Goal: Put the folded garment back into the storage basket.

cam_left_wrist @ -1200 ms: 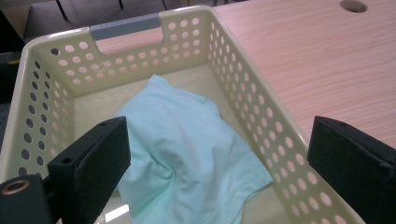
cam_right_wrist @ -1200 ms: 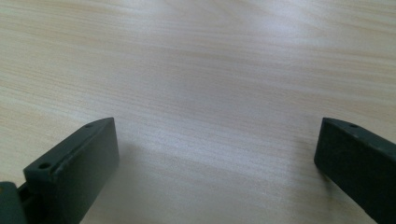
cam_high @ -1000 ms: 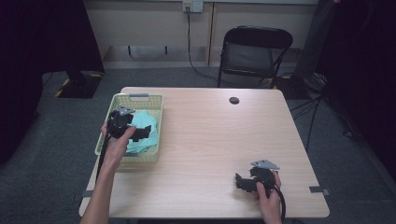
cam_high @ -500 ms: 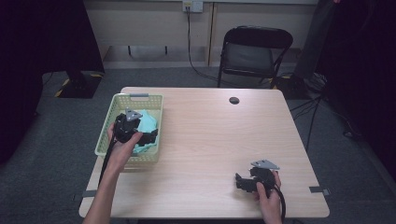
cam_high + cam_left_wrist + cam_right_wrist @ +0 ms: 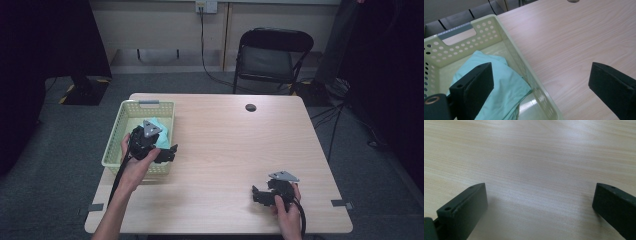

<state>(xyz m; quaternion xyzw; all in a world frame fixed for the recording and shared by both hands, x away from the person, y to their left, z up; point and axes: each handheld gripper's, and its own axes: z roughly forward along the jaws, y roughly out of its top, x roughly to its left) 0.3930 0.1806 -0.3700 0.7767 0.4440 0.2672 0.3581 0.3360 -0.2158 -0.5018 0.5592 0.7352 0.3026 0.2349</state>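
Observation:
A pale green perforated basket (image 5: pixel 114 145) stands on the left part of the wooden table (image 5: pixel 235 145). A teal cloth (image 5: pixel 161 126) lies crumpled inside it. My left gripper (image 5: pixel 169 154) hangs open over the basket's right rim and holds nothing. In the left gripper view the left gripper (image 5: pixel 544 87) has one jaw above the cloth (image 5: pixel 504 82) and the other above bare table, with the basket (image 5: pixel 509 42) wall running between them. My right gripper (image 5: pixel 256 194) rests low near the table's front right. The right gripper (image 5: pixel 539 207) is open, with bare wood between its jaws.
A round dark hole (image 5: pixel 250 107) sits near the table's far edge. A black folding chair (image 5: pixel 272 57) stands behind the table. Cables trail from both grippers toward the front edge.
My left gripper has moved right, from over the basket's left half to above its right rim, and turned toward the table's middle. The right gripper has stayed put.

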